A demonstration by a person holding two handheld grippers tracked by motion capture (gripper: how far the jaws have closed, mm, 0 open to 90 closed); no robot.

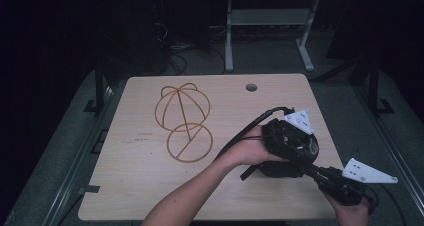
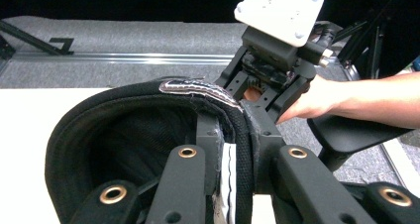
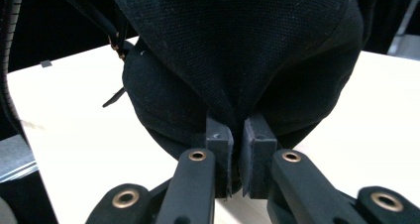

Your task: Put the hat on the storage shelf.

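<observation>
Two tools [image 1: 287,153] [image 1: 312,172] pinching black cap [image 1: 280,168], cap outline [image 1: 183,122] well apart

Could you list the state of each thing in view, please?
Black cap: held between both grippers, opening toward the left gripper view.
Left gripper: shut on the cap's rim.
Right gripper: shut on the cap's fabric.
Wire cap frame: lying untouched on the table.

The black cap [image 3: 237,50] is coarse woven cloth, matt, with a stitched rim and a glossy strip along its edge beside a white cloth label inside. Under the cap, the table [image 1: 150,186] is pale, smooth wood-grain board. The right gripper [image 3: 236,149] has matt black plastic jaws with brass-coloured metal eyelets.
</observation>
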